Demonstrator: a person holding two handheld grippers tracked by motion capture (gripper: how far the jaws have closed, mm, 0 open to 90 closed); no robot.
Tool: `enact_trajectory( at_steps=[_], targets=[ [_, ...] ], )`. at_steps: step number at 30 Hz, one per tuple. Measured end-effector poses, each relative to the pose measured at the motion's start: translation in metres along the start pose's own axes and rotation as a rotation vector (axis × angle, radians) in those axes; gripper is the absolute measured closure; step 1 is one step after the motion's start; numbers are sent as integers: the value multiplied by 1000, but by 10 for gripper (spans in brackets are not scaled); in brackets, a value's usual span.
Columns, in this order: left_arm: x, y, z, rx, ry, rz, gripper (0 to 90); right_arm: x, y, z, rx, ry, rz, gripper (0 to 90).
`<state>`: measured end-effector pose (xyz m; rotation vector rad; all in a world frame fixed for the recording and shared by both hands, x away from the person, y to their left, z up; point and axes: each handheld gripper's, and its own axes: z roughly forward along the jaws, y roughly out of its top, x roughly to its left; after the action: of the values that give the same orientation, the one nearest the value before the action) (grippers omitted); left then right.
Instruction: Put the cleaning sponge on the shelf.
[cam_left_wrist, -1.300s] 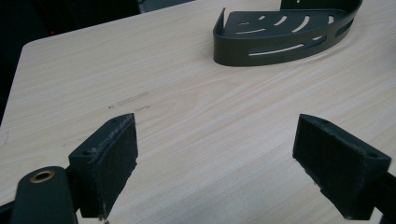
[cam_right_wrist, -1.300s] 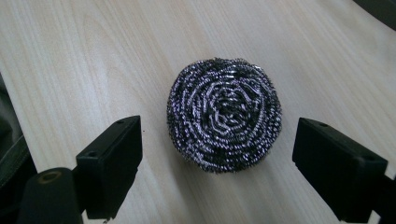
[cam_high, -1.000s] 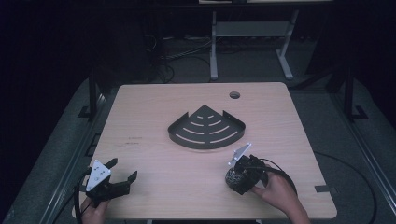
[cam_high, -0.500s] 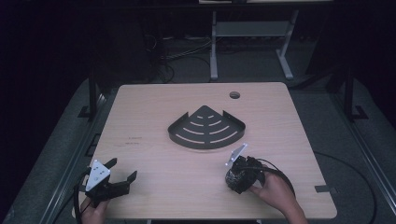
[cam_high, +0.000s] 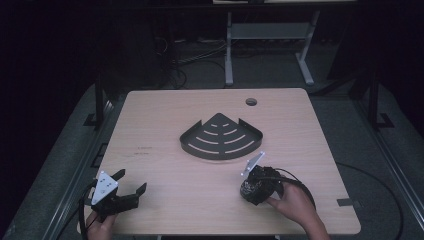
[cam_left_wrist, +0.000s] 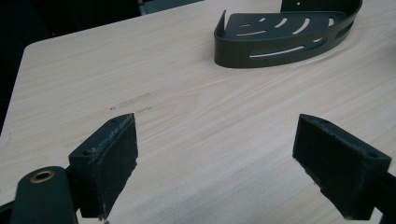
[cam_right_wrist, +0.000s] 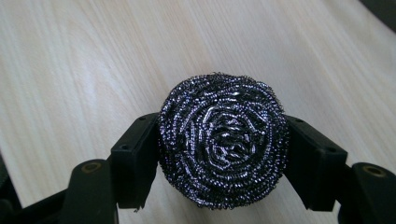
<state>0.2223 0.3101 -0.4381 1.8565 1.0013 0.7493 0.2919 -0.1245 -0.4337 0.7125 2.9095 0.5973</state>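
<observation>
One dark corner rack (cam_high: 221, 137) mid-table; right hand-held gripper (cam_right_wrist: 219, 149) clamping steel scourer (cam_right_wrist: 222, 140), left hand-held gripper (cam_left_wrist: 217, 168) wide apart, empty.

I see a round steel-wool scourer (cam_right_wrist: 223, 140), dark and glinting, its coiled strands wound in a spiral. It sits clamped between the two jaws of my right claw (cam_high: 250, 186), pressed on both sides, over the counter (cam_high: 165, 145) near its front right. Further back, at mid-counter, lies a dark metal corner shelf (cam_high: 221, 137): a quarter-round tray with curved slots in its floor and a low rim, resting flat, its point facing away from me.
</observation>
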Motion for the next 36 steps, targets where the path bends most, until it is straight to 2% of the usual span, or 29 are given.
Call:
enact_trajectory(
  at_steps=[7, 36],
  targets=[
    [0, 0, 0, -3, -2, 2, 133, -1, 5, -5, -17, 5, -7, 320],
    [0, 1, 0, -5, -3, -7, 132, -26, 39, -29, -45, 26, -25, 322]
  ],
)
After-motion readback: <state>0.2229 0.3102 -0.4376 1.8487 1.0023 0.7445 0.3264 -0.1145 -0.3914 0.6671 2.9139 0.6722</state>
